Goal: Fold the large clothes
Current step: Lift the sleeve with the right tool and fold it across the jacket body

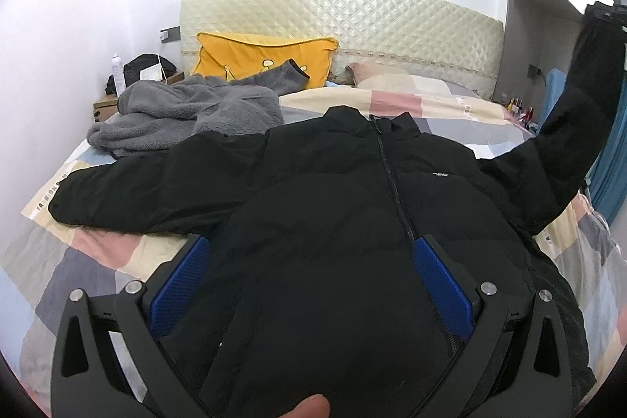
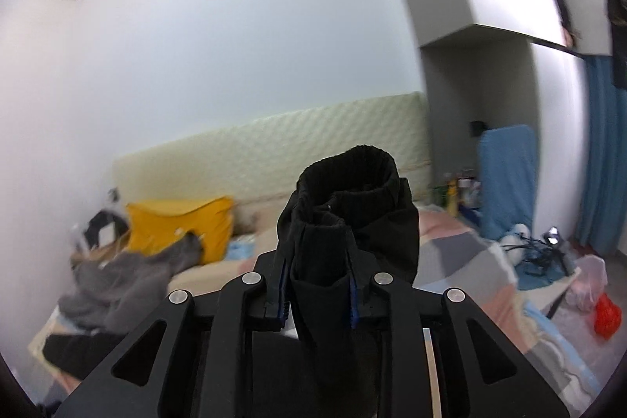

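The bed (image 1: 450, 104) holds a big black jacket (image 1: 333, 183), lying flat with its front zip up. A grey fleece (image 1: 184, 116) sits beside it, near a yellow pillow (image 1: 254, 53). The right hand-held gripper (image 2: 319, 285) pinches the jacket's sleeve cuff (image 2: 352, 183) and holds it high. It should bring the sleeve over the chest slowly, keeping it smooth. The left hand-held gripper (image 1: 309, 281) is spread wide over the jacket's bottom part, holding nothing. There are no boxes or baskets to see.
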Demonstrator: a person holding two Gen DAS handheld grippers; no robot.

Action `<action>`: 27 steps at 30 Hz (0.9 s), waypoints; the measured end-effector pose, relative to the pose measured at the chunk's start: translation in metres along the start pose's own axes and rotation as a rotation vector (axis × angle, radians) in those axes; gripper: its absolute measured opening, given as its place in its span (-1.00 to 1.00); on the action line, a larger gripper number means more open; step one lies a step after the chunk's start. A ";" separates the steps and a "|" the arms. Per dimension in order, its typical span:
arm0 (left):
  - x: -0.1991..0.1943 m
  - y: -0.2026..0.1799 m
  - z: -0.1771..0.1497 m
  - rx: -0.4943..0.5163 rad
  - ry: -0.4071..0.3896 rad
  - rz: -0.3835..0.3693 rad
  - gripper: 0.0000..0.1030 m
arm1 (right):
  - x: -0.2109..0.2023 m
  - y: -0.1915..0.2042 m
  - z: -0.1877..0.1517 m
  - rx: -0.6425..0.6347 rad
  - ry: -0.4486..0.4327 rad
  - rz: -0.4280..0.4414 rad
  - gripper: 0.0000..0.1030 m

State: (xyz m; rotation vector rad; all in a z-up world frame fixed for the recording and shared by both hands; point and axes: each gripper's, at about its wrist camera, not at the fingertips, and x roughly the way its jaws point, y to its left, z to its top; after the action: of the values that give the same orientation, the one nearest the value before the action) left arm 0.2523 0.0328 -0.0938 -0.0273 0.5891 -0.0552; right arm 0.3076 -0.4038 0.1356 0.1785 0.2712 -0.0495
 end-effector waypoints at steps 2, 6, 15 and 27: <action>-0.003 0.004 0.000 0.006 -0.008 0.007 1.00 | 0.007 0.024 -0.010 -0.013 0.017 0.042 -0.55; -0.014 0.015 0.001 0.013 -0.045 0.022 1.00 | 0.024 0.084 -0.020 0.006 0.057 0.157 -0.50; -0.010 0.052 0.004 -0.079 -0.028 0.015 1.00 | 0.054 0.210 -0.055 -0.005 0.153 0.405 -0.53; 0.008 0.050 -0.004 -0.072 0.017 -0.053 1.00 | 0.067 0.215 -0.121 -0.040 0.218 0.345 -0.53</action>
State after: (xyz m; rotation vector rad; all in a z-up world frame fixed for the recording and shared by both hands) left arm 0.2584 0.0822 -0.1037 -0.1124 0.6073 -0.0854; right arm 0.3562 -0.1723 0.0385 0.1887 0.4552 0.3191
